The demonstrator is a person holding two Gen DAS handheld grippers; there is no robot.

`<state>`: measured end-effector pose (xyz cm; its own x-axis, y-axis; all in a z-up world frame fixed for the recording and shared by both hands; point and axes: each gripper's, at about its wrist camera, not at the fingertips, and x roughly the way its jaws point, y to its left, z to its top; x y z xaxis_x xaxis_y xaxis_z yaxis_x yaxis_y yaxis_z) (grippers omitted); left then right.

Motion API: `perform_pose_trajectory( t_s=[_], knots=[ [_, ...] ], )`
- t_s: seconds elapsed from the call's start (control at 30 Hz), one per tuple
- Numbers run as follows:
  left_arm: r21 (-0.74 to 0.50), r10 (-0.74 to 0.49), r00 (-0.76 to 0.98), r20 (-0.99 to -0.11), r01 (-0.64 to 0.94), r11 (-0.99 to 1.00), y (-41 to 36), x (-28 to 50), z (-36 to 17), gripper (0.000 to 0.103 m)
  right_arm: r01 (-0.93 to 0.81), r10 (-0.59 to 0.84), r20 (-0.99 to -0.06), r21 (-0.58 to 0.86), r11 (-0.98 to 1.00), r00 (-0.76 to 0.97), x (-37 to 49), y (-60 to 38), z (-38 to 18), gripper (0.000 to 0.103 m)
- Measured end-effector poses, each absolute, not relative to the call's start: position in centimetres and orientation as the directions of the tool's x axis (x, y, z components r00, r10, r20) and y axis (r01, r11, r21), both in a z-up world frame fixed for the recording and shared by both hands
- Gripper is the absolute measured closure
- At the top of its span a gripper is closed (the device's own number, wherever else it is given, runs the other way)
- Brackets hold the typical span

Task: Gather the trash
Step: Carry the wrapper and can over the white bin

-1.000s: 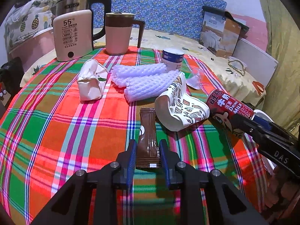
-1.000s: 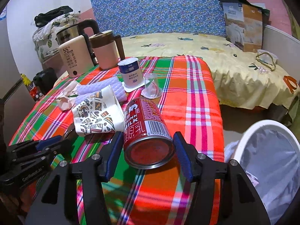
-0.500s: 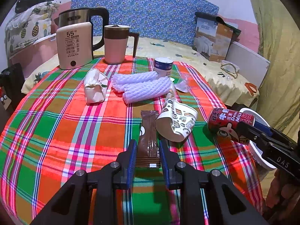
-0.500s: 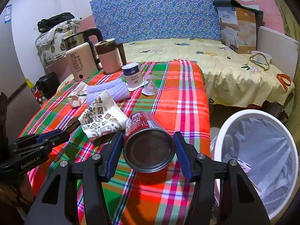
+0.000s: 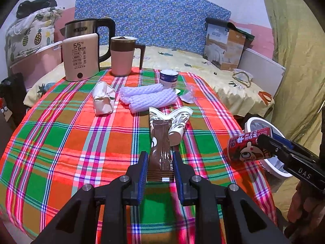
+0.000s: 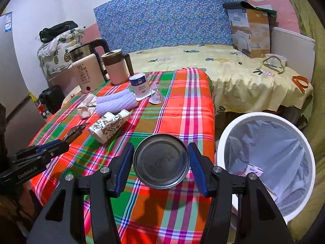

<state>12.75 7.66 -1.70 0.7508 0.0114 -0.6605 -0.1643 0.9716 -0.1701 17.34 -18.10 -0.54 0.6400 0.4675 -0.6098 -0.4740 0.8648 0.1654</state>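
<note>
Left claw (image 5: 159,162): clamped on the near end of a brown snack wrapper (image 5: 160,142), which sticks out flat and glossy ahead of the pads, lifted above the plaid worktop (image 5: 61,138).
Right claw (image 6: 161,162): gripping a red drink can (image 6: 161,160) by its sides; the dull metal base faces the camera. In the left view the can (image 5: 247,146) shows a cartoon face and white lettering, at the right edge of the worktop.
Trash bin (image 6: 223,134): white, round, on the floor right of the worktop, lined with a pale bag; a small scrap of white packaging (image 6: 254,169) lies inside.
Crushed paper cup (image 5: 178,122): patterned, on its side mid-worktop.
Foam netting (image 5: 150,97): two white rolls beyond the cup.
Crumpled paper (image 5: 102,99): left of the foam.
Yogurt tub (image 5: 168,78): upright, far side.
Kettle (image 5: 81,57) and pink jug (image 5: 122,57): far left corner.
</note>
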Motion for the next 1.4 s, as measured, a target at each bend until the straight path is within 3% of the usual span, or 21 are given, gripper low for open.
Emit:
perform_pose_trajectory(
  t_s=[0.67,1.4],
  knots=[
    [-0.178,-0.103,0.756,-0.647,-0.019,0.984,2.6,13.8,-0.6,0.078,-0.424,0.437,-0.583,0.168,0.89,0.685,16.4,-20.5,0.3,0.048],
    [-0.165,-0.307,0.688,-0.657,0.266,0.95,-9.5,19.6,-0.5,0.078,-0.159,0.228,-0.579,0.169,0.973,0.783,17.5,-30.8,0.2,0.048]
  ],
)
